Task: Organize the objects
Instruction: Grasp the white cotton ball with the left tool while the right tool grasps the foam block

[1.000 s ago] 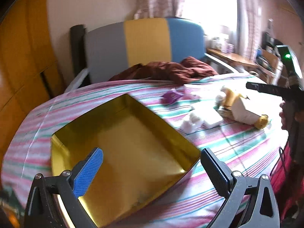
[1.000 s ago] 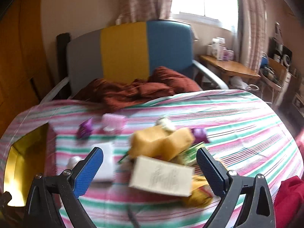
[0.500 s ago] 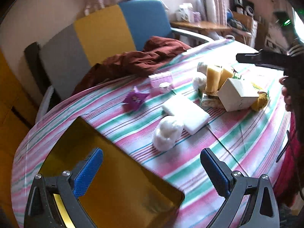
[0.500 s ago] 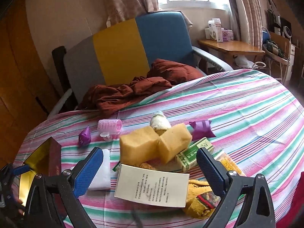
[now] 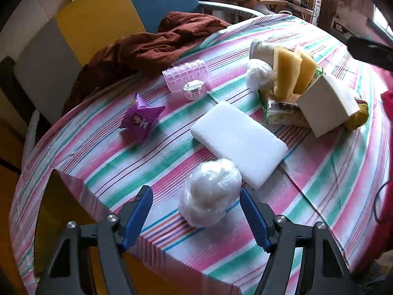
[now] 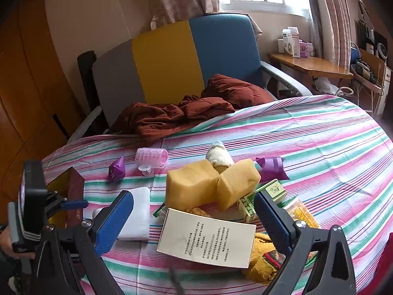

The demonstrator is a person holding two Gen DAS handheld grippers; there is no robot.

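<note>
My left gripper [image 5: 196,212] is open, its blue pads on either side of a white plastic-wrapped ball [image 5: 210,193] on the striped tablecloth [image 5: 331,172]. A white foam block [image 5: 238,143] lies just beyond it. A gold-lined box [image 5: 63,221] sits at the lower left. My right gripper [image 6: 194,217] is open and empty above a white card box [image 6: 206,237], near two yellow sponges [image 6: 211,186] and a green carton [image 6: 262,196].
A purple packet [image 5: 141,120], a pink hair roller [image 5: 188,77] and a second wrapped ball [image 5: 259,73] lie farther back. A maroon cloth [image 6: 186,113] is heaped at the table's far edge before a grey, yellow and blue chair [image 6: 172,61].
My left gripper has moved right, off the gold box, and down onto the white wrapped ball, which now sits between its pads. My right gripper has closed in slightly on the pile.
</note>
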